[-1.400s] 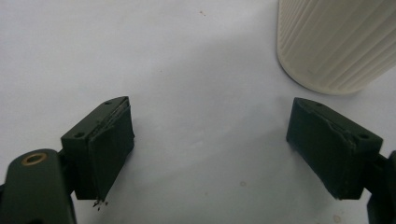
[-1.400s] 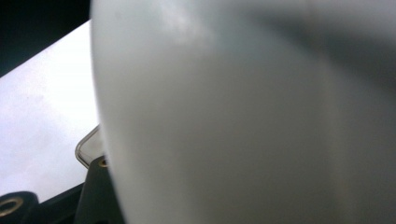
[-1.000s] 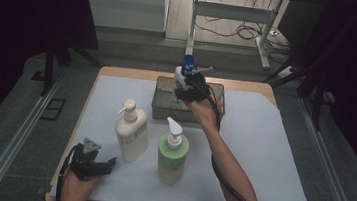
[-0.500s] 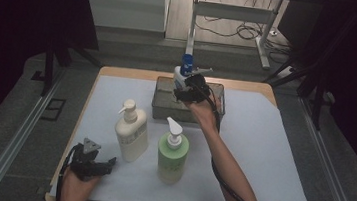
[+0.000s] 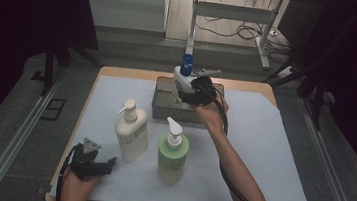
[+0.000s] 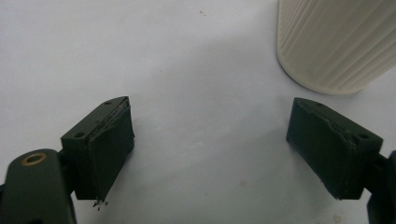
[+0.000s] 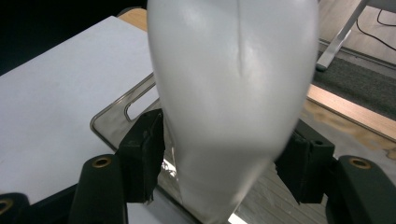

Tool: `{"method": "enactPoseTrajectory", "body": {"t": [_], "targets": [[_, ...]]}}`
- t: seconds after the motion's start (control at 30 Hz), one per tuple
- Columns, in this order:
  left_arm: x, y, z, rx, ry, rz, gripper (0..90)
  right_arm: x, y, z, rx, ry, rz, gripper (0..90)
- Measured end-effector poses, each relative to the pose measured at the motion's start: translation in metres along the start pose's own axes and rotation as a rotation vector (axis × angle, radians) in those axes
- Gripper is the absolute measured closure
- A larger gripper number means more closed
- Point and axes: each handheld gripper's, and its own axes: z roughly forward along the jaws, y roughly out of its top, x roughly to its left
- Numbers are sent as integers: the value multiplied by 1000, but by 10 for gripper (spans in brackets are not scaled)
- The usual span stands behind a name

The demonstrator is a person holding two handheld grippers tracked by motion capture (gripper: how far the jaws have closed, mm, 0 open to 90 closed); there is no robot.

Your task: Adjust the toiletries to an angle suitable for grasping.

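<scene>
- High view: the right gripper sits just above centre of the frame, over the grey metal tray at the far middle of the table. It holds a white bottle with a blue cap, lifted over the tray's far edge.
- Right gripper view: the white bottle takes the centre of the frame, its body between the 2 black jaws. Both pads press on its lower sides, so the jaws are clamped on it at medium width. The tray shows below and to the left.
- Left gripper view: the left gripper has its jaws spread wide with nothing between them, resting low over the white table cover. The ribbed base of a cream pump bottle stands at upper right, apart from the jaws.
- High view, lower left: the left gripper idles near the table's front edge. The cream pump bottle and a green pump bottle stand upright at lower centre.
- Handling judgement: the white bottle looks like smooth, glossy plastic, likely light and slippery, with walls that may give under hard squeeze. The body tapers, so a grip on the widest flat sides, as now, seems safest; a grip near the cap risks tipping.
</scene>
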Motion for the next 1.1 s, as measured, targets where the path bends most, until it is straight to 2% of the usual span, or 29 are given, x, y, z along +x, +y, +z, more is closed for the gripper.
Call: {"method": "enactPoseTrajectory", "body": {"t": [0.3,0.57,0.73,1.1], "targets": [[0,0,0,0,0,0,146,-4,-10,-19,-16,7,-18,397],[0,0,0,-1,2,0,146,-10,-23,-32,-3,22,-18,448],[0,0,0,-1,2,1,146,-14,-30,-36,8,25,-3,535],[0,0,0,-1,2,0,146,-30,-38,-25,20,-48,31,799]]}}
